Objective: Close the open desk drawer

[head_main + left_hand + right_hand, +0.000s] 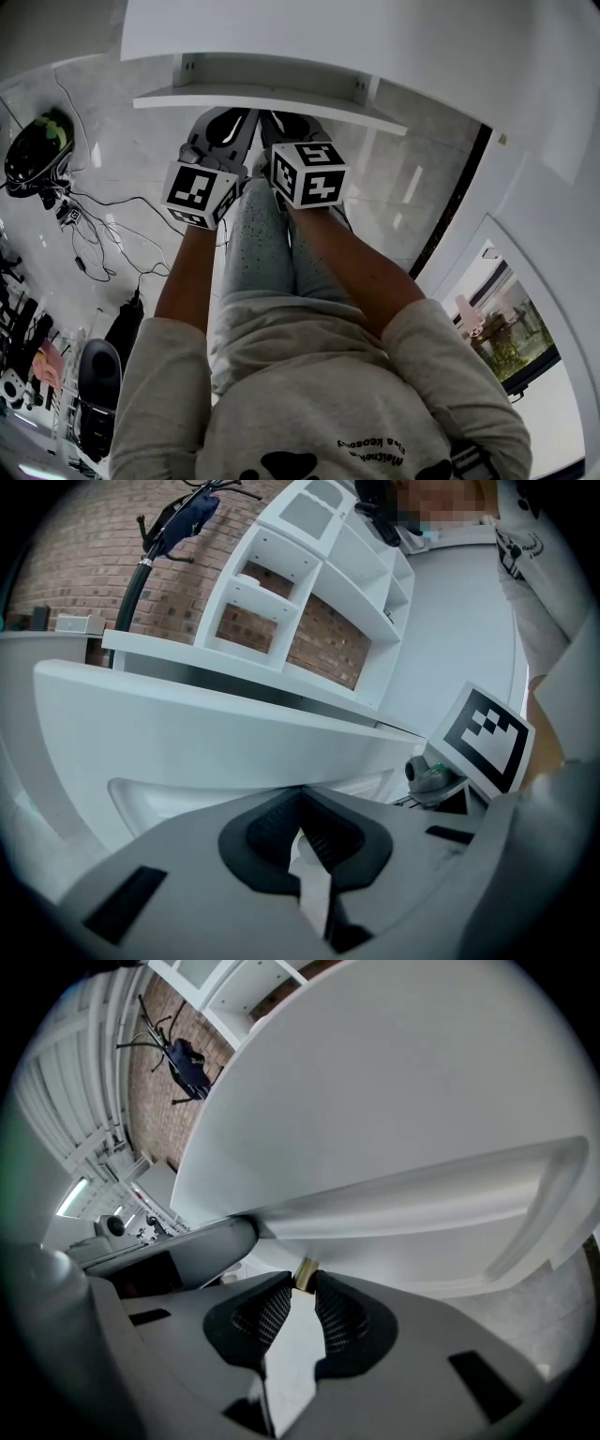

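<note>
Looking down from the head view, we've got both grippers held out side by side at about 12 o'clock, right up against the desk drawer point(272, 96). The drawer is pulled out from under the white counter point(375, 37), its white front running across just past the fingertips.

The left gripper point(300, 803) has its fingers clenched: the dark pads meet at the tips with nothing between them. The drawer front fills the view straight ahead of it, with a recessed pull showing down at 9 o'clock of the fingers. We can't tell if the tips actually touch the panel.

The right gripper point(305, 1288) has its fingers almost together, with just a thin slit between the ribbed pads and nothing gripped. A tiny brass-coloured bit point(305, 1274) sits right at the tips, and we can't tell what it is.

On top of the counter there's a white shelf unit point(300, 583) against a brick wall point(75, 546). Loose cables point(94, 225) lie on the floor at 9 o'clock.
</note>
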`<action>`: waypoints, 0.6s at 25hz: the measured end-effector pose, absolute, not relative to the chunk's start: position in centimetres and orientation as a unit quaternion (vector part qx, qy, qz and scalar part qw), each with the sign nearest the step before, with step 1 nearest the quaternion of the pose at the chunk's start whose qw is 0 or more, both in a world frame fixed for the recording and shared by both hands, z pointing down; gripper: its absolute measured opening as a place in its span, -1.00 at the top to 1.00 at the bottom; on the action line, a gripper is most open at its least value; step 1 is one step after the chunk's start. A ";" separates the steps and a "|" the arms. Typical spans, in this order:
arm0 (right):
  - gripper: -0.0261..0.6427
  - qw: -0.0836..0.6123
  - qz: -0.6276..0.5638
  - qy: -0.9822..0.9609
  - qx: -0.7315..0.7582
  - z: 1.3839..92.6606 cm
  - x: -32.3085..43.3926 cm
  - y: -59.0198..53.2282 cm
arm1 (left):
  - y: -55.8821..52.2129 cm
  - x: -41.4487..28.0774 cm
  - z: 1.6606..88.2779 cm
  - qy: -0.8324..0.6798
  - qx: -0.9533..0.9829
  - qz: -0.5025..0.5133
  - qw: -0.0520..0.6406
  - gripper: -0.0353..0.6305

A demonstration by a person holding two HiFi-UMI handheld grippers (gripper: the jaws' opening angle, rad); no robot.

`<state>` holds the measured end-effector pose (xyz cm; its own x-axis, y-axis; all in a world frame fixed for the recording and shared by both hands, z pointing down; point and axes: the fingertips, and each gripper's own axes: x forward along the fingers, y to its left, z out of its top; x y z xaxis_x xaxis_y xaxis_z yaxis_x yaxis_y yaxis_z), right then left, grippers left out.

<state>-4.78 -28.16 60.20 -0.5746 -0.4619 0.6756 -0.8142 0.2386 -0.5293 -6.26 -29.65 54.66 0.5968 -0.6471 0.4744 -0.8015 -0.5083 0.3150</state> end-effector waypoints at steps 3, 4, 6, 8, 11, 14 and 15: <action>0.65 0.194 0.452 -0.763 0.418 60.2 -4.8 -28.9 | -30.4 -6.3 54.6 -0.424 0.855 0.150 0.258 0.84; 0.65 0.194 0.452 -0.763 0.418 60.2 -4.9 -29.2 | -30.7 -6.4 54.6 -0.424 0.855 0.151 0.258 0.84; 0.65 0.193 0.452 -0.764 0.417 60.1 -4.8 -29.6 | -31.1 -6.3 54.6 -0.424 0.855 0.153 0.258 0.84; 0.65 0.192 0.451 -0.766 0.417 60.1 -4.6 -30.0 | -31.5 -6.1 54.6 -0.424 0.855 0.155 0.258 0.84; 0.65 0.192 0.448 -0.769 0.413 60.2 -4.7 -30.4 | -31.9 -6.2 54.7 -0.423 0.854 0.157 0.258 0.84; 0.65 0.193 0.443 -0.774 0.409 60.3 -4.8 -30.7 | -32.2 -6.2 54.9 -0.423 0.854 0.159 0.259 0.84; 0.65 0.193 0.443 -0.774 0.409 60.3 -4.6 -30.7 | -32.2 -6.1 54.8 -0.423 0.853 0.161 0.258 0.84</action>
